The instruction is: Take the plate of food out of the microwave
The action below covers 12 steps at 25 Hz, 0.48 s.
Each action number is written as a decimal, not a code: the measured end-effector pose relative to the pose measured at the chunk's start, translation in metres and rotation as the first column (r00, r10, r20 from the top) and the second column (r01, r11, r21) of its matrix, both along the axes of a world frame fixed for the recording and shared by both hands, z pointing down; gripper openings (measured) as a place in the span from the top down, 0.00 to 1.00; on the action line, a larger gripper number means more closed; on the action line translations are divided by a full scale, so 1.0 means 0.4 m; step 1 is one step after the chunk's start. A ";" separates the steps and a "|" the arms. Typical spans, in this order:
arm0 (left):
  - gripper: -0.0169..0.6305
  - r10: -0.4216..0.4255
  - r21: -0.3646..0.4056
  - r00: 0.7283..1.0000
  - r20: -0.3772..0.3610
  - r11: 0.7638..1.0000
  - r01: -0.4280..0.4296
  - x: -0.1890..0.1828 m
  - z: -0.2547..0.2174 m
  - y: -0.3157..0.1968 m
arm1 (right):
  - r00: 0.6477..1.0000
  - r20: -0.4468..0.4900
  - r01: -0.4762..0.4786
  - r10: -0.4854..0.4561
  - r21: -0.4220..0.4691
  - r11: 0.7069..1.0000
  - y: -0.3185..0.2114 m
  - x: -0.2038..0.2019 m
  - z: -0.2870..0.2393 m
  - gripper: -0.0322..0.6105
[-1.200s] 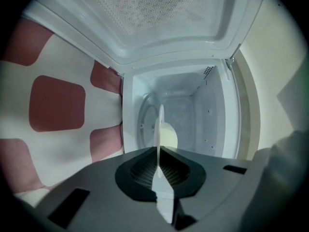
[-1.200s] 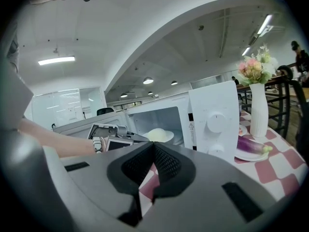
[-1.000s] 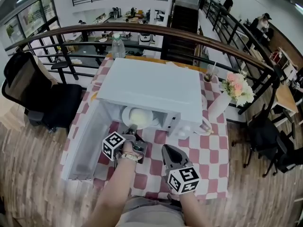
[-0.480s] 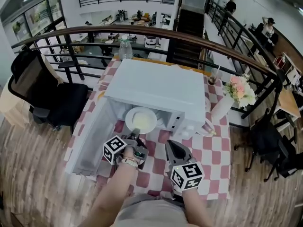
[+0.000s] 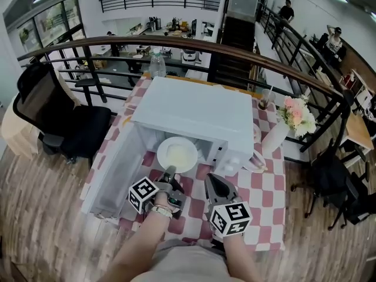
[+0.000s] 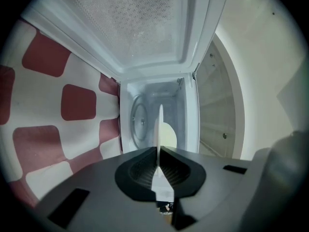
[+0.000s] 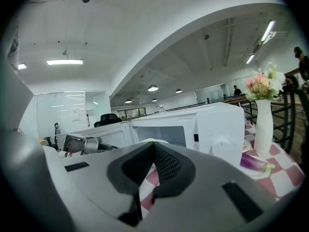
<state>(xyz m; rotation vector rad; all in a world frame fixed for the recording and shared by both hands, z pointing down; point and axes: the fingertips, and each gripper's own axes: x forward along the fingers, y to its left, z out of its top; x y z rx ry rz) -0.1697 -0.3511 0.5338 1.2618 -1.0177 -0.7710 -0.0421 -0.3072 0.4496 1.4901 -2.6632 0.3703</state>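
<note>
Plate sits half out of the microwave, its rim pinched in our left gripper; we should hold it level and draw straight back. Our right gripper is closed on nothing.

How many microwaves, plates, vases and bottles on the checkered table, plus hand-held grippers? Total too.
microwave: 1
plates: 2, plate of food and side plate
vase: 1
bottle: 1
left hand-held gripper and right hand-held gripper: 2
Total: 7

No legible text or labels
</note>
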 end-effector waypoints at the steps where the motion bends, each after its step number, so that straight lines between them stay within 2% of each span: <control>1: 0.95 0.000 0.004 1.000 -0.003 1.000 0.000 0.002 -0.005 0.006 | 1.000 0.003 0.000 0.000 0.002 1.000 0.000 -0.001 -0.001 0.91; 12: 0.95 0.001 0.064 1.000 -0.014 0.998 -0.001 0.015 -0.061 0.050 | 1.000 0.002 0.026 -0.026 0.025 0.999 0.004 -0.024 -0.010 0.91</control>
